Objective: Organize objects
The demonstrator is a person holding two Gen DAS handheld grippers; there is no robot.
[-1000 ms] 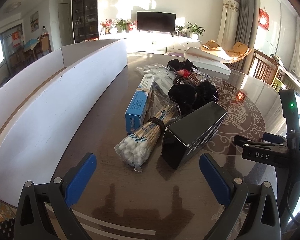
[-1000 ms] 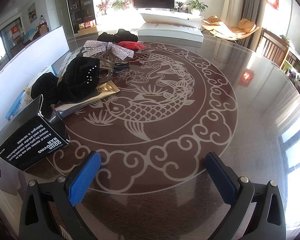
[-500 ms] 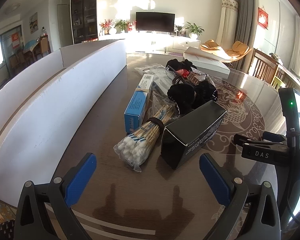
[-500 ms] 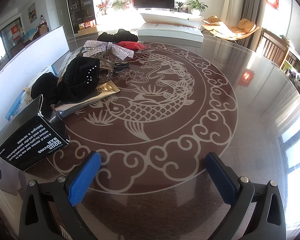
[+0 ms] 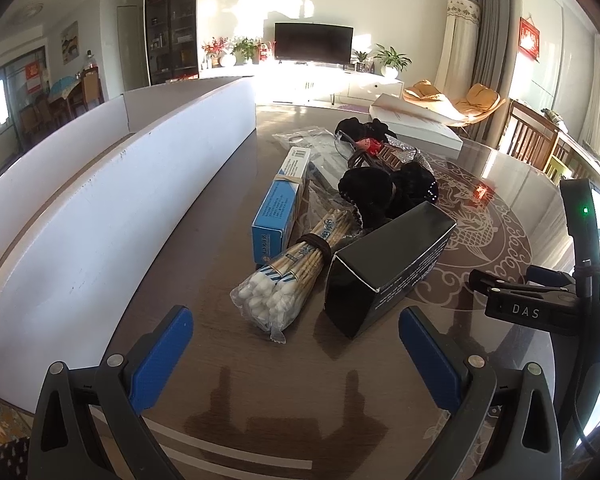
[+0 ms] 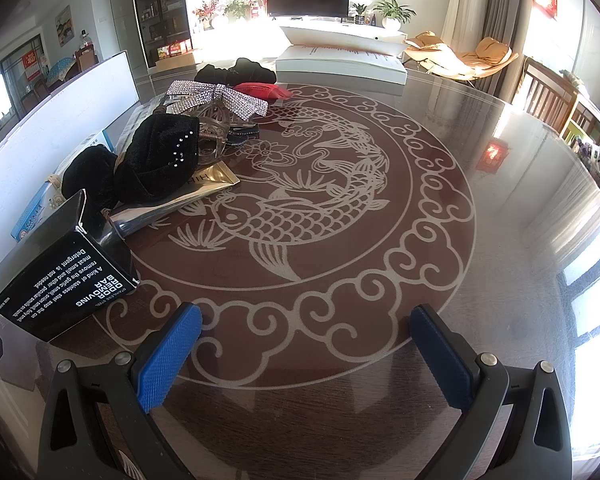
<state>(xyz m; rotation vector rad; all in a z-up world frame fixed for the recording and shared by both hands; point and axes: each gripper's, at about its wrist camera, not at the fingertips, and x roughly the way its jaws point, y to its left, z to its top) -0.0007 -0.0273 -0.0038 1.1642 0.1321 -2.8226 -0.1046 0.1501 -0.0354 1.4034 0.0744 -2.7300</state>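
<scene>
L gripper (image 5: 295,354) hangs low over the table (image 5: 204,264), jaws spread wide, nothing between the blue pads (image 5: 158,360). R gripper (image 6: 306,356) same: wide apart, empty, over bare glass at the near rim of the carp medallion (image 6: 340,208).

L view only: cotton swab bundle (image 5: 288,280) in clear wrap, banded, lying just ahead of the L gripper, a bit left of centre between the fingers, not touching them. Black box (image 5: 388,268) right beside it, ahead of the right-hand pad, touching or nearly touching the swabs; can't tell which. Blue carton (image 5: 278,208) behind the swabs, lengthwise along the table. White panel (image 5: 112,208) stands along the table's left edge, well left of the pile. The R gripper's body shows at the right edge, marked DAS.

R view only: the box's printed face, text upside down, "ODOR REMOVING BAR"; it sits far left of the R gripper, outside the left pad. Behind it a gold-and-silver tube (image 6: 176,200) pokes out from under black velvet hair pieces (image 6: 156,168). Farther: rhinestone clip (image 6: 216,96), red item (image 6: 262,90), more black fabric (image 6: 236,70). White flat box (image 6: 340,62) at the table's far edge.

Swabs don't show in R view.
</scene>
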